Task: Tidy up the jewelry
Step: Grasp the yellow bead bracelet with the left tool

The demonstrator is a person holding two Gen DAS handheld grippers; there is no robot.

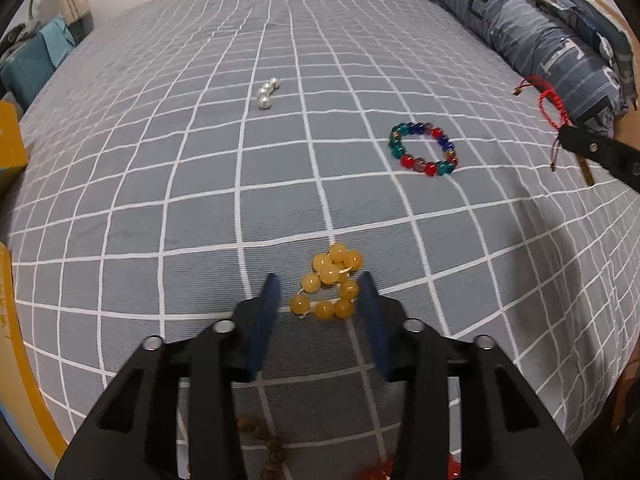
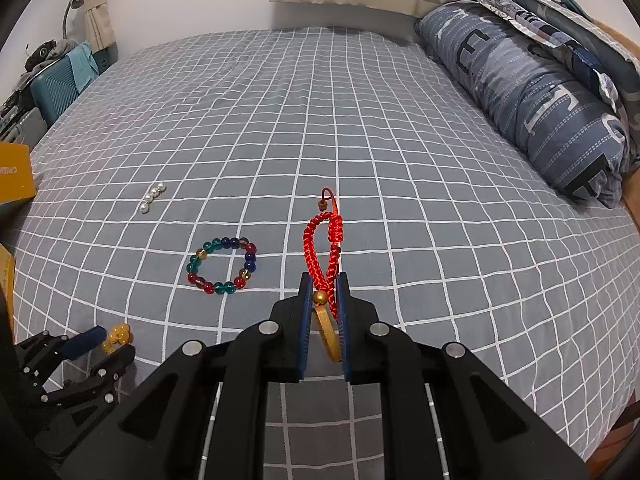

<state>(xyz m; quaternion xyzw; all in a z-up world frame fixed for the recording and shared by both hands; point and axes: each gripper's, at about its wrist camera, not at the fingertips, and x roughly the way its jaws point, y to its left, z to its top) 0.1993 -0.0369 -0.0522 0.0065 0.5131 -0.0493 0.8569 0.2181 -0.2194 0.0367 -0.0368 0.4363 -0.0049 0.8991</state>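
From the left wrist, the left hand-held gripper [image 1: 318, 292] stands released over the bed [image 1: 160, 184], its blue fingers [image 1: 264, 320] spread to either side of the yellow beads [image 1: 330, 286], which lie bunched on the checked sheet between the tips. The right finger's tip is just beside the bunch; I cannot tell whether it touches. Farther up the bed lies the coloured bracelet [image 1: 424, 149] in a flat ring, and beyond it, to the left, a short row of pearls [image 1: 267, 94]. At the right edge the red cord [image 1: 550, 106] sticks out past the other gripper's black tip, near the pillow [image 1: 532, 36]. Some brown beads [image 1: 268, 444] show under the gripper body.

From the right wrist, the right hand-held gripper [image 2: 323, 292] is clenched on the red cord [image 2: 322, 244], whose braided loop reaches forward from the tips; a small gold bead [image 2: 319, 298] sits pinched between the pads and a gold strap [image 2: 330, 338] runs back between the fingers. The coloured bracelet [image 2: 222, 266] lies to the left, the pearls [image 2: 153, 197] farther left and up. The left gripper [image 2: 104, 340] shows low left at the yellow beads [image 2: 118, 334].
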